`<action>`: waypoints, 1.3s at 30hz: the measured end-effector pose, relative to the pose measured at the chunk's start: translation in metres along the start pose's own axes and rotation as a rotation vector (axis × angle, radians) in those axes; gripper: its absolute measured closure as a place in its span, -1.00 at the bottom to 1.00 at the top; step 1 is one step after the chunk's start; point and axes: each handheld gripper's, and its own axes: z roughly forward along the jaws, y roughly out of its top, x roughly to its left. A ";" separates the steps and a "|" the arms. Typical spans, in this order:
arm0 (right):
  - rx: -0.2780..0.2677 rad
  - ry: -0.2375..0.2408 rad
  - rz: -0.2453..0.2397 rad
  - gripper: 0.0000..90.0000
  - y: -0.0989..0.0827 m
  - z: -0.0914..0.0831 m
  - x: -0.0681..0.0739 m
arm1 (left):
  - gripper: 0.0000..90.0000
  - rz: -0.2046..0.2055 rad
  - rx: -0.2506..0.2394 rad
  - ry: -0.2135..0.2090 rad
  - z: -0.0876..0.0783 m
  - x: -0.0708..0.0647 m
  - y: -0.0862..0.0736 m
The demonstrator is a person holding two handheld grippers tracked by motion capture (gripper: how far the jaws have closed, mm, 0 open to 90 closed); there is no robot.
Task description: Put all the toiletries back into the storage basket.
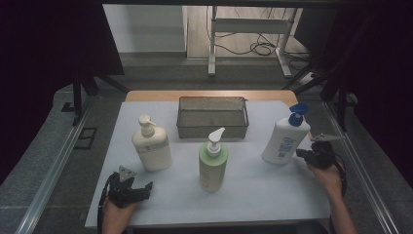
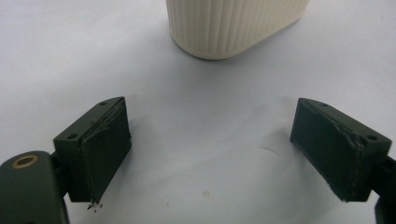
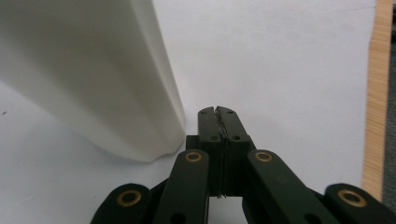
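Three pump bottles stand on the white sheet (image 1: 253, 190): a cream one (image 1: 152, 144) at the left, a green one (image 1: 213, 163) in the middle, and a white one with a blue pump (image 1: 286, 136) at the right. My left gripper (image 1: 142, 190) rests near the front left edge, open and empty. In the left gripper view the jaws (image 2: 210, 149) stand wide apart, short of the cream bottle's ribbed base (image 2: 233, 25). My right gripper (image 1: 301, 153) is shut with nothing between its pads. Its tips (image 3: 217, 112) sit just right of the white bottle's lower wall (image 3: 88, 74).
A wire mesh basket (image 1: 212, 117) stands at the back middle of the sheet. The wooden table edge (image 3: 377, 93) runs close to the right gripper's right side. Metal rails flank the table on both sides.
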 end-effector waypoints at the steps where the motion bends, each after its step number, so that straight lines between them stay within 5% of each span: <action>1: -0.003 0.003 -0.003 0.98 0.000 0.002 -0.001 | -0.74 0.001 0.000 0.001 0.000 0.000 0.000; 12: -0.013 0.056 -0.003 0.98 0.002 0.016 0.000 | -0.74 0.000 0.000 0.001 0.000 0.000 0.000; 39: -0.025 0.151 -0.030 0.94 0.004 0.010 0.017 | -0.74 0.001 0.001 0.002 0.000 0.000 0.000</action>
